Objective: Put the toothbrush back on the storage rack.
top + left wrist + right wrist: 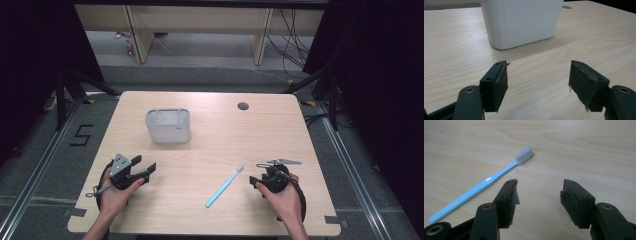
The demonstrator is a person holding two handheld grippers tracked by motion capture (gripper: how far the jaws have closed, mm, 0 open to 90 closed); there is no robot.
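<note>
High view: white tub [168, 126] at eleven o'clock on the table [210, 210], blue toothbrush [224, 186] at five. Left gripper view: left gripper [537, 80] gapes wide, empty, tub ahead. Right gripper view: right gripper [539, 196] spread, empty, toothbrush at ten o'clock.

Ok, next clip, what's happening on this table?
Nothing is being handled. A person holds the left gripper and the right gripper low over the near part of the wooden table, both with jaws open and empty. A light blue toothbrush lies flat between them, nearer the right one. A white container stands beyond the left gripper.
</note>
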